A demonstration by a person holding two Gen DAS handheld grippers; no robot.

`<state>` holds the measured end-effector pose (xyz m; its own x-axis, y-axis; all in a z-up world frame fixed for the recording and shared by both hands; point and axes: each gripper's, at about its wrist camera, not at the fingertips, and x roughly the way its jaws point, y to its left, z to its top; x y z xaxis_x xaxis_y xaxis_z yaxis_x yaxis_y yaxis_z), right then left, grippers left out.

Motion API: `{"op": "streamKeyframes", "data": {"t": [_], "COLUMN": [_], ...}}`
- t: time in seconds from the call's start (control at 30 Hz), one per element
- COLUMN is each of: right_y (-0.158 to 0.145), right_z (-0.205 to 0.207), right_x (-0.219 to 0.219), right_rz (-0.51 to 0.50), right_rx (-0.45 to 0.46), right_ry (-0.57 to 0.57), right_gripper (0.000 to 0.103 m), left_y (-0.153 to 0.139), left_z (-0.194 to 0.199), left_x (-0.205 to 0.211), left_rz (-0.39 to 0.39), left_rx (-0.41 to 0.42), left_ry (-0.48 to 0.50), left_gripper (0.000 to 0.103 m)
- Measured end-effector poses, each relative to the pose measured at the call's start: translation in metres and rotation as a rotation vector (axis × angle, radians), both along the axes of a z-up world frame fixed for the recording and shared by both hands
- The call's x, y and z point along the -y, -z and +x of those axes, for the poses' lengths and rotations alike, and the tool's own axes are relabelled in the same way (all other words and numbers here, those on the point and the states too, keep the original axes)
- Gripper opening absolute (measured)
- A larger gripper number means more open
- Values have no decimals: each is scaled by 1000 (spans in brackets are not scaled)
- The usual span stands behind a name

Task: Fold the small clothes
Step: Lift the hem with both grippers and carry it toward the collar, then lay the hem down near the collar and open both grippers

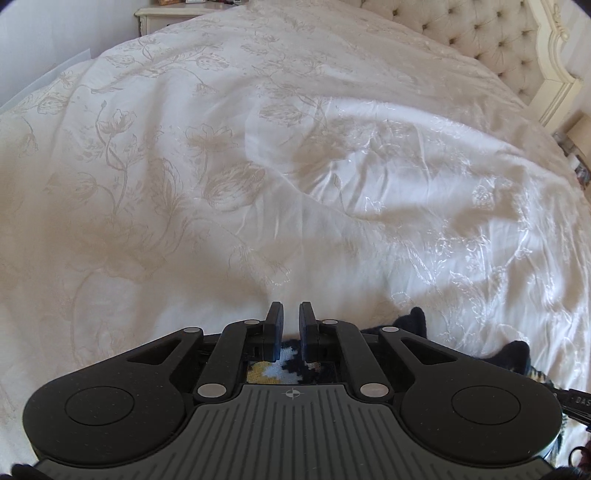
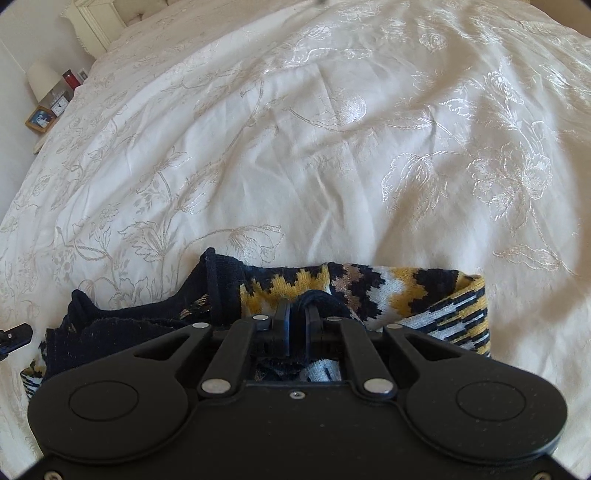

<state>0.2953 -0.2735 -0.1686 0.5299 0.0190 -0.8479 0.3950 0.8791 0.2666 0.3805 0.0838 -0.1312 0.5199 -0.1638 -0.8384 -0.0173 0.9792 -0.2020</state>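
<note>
A small knitted garment (image 2: 406, 295) with a black, yellow, white and tan zigzag pattern lies bunched on the white bedspread (image 2: 295, 147), right in front of me. Its dark navy ribbed parts (image 2: 147, 314) spread to the left. My right gripper (image 2: 296, 314) is shut on a dark fold of this garment. In the left wrist view, my left gripper (image 1: 291, 321) hovers over the garment's edge with its fingers narrowly apart and nothing between them. A patch of the pattern (image 1: 288, 363) shows below the fingers, and dark tips of the garment (image 1: 415, 317) stick out to the right.
The floral cream bedspread (image 1: 258, 166) fills both views, wrinkled in the middle. A tufted headboard (image 1: 480, 33) stands at the far end. A bedside table (image 2: 48, 107) with a lamp, clock and picture frame is at far left. A white nightstand (image 1: 166, 14) stands beyond the bed.
</note>
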Motion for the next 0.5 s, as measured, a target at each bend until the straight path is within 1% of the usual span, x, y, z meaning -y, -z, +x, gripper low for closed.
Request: {"op": "streamKeyframes", "data": {"t": [0.07,0.1,0.13,0.17,0.2,0.27,0.37,0.47,0.5], "right_y": [-3,-5,-9,-13,-18,-29,-42,-45,-43], "right_z": [-3,-2,-3,-5,-6,-8,-14,-19,-21], "right_x": [-1,0,-1,-2,-3,-7,-22,-45,-55], "right_rz": [-22,-35,-63,-92,-115,-134,-146,-141,-143], "right_rx": [14,23,34,50,73,103,135,123,113], "right_ry": [8,13,22,29,28,-1,-72,-168,-206], "right_gripper": [18,28,43,51,56,56,56,56,56], "left_y": [-10,-14,-18,-22,-25,-29,-27,-18,-14], "left_z": [-5,-8,-12,-16,-21,-32,-51,-70,-76], "left_x": [1,2,3,6,9,16,31,44,48], "left_rz": [17,26,34,44,53,68,102,139,155], "left_rx": [22,31,37,41,47,52,19,-21,-36], "left_ry": [15,25,36,49,60,93,149,192,202], "left_gripper": [10,10,15,26,28,29,31,35,35]}}
